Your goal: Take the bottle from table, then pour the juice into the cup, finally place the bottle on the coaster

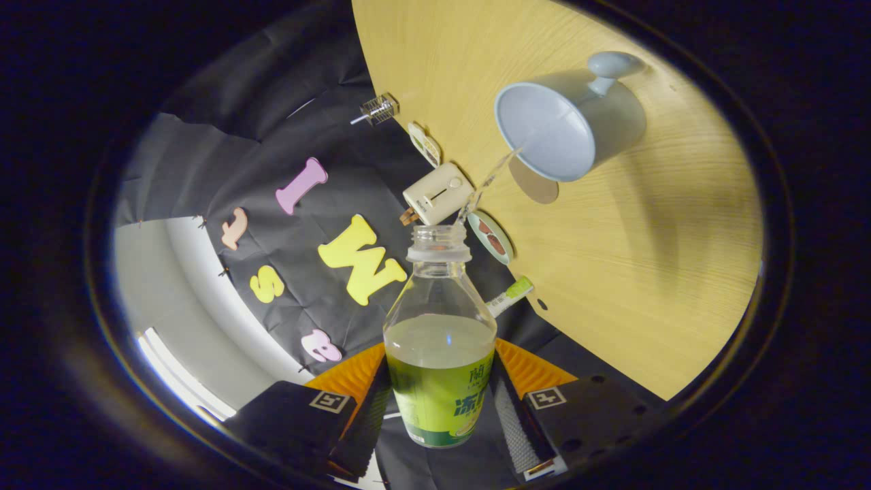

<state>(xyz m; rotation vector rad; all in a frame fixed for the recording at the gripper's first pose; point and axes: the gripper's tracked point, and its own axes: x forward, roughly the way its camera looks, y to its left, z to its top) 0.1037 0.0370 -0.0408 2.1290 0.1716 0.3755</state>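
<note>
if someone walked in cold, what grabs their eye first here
First, the uncapped bottle clamped between the gripper's two fingers, tilted with a thin stream of juice arcing from its mouth. The stream lands in the pale blue cup standing beyond the bottle on the wooden table. A round coaster lies at the table's edge, just past the bottle's mouth.

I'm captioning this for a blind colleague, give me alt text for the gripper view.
The gripper, shut on an uncapped bottle, tips it so a thin stream of juice arcs into a pale blue cup on the wooden table.
</note>
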